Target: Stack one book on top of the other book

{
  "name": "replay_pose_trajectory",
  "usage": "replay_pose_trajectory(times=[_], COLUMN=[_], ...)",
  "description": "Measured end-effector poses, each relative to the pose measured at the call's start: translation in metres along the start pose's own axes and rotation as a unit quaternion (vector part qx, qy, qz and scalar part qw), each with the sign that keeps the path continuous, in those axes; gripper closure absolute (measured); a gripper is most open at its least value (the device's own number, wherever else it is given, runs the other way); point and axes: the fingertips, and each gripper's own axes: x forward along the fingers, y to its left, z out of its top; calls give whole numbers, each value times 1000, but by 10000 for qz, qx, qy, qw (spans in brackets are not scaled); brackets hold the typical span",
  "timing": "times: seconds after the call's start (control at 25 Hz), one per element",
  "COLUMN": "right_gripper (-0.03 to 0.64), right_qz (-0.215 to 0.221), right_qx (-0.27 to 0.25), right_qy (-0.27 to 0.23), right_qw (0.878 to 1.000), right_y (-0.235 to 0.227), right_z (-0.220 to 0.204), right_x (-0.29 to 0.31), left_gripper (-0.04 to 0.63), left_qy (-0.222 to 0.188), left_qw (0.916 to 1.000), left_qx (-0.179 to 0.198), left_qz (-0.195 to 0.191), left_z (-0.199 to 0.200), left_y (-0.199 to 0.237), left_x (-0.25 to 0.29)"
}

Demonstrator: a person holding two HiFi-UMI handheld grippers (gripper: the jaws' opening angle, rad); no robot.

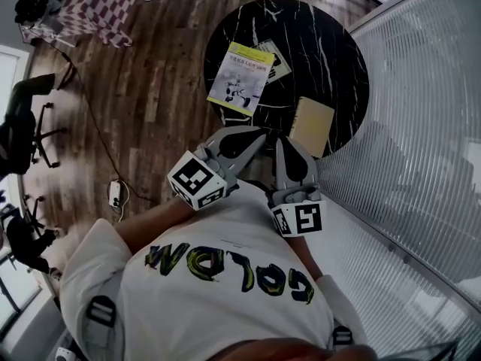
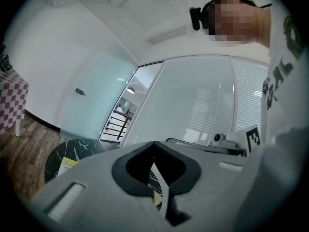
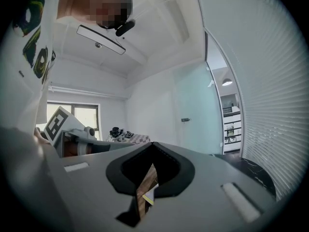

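Observation:
A round black marble table (image 1: 331, 43) stands ahead of me. On its left part lies a book with a yellow-green and white cover (image 1: 239, 77), its corner over a pale booklet (image 1: 276, 60). A tan book (image 1: 312, 125) lies near the table's front edge. My left gripper (image 1: 261, 135) and right gripper (image 1: 279, 143) are held side by side just short of that edge, pointing at the table. Both are shut with nothing between the jaws. The left gripper (image 2: 155, 151) view shows the table (image 2: 58, 154) at lower left. The right gripper (image 3: 152, 151) view shows mostly the room.
A curved slatted glass wall (image 1: 421, 126) runs close along the table's right side. The floor (image 1: 150, 89) is wood. A checkered table (image 1: 98, 6) stands at far left, office chairs (image 1: 22, 126) at the left edge, and a power strip (image 1: 115, 194) with a cable lies on the floor.

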Motion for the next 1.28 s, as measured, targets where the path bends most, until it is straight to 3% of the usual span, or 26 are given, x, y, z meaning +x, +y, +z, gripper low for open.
replay_pose_trajectory(times=[0.92, 1.28], right_gripper=[615, 615], right_qz=[246, 375], right_qx=[120, 360], right_qy=[233, 507], right_qw=[9994, 9974], right_y=[-29, -27], right_z=[-7, -33], right_x=[14, 10], left_gripper=[595, 595], left_qy=[123, 305], left_qw=[9993, 9975], left_qx=[-10, -161], left_qz=[344, 611], left_z=[-2, -22], left_y=[11, 22], left_x=[22, 17])
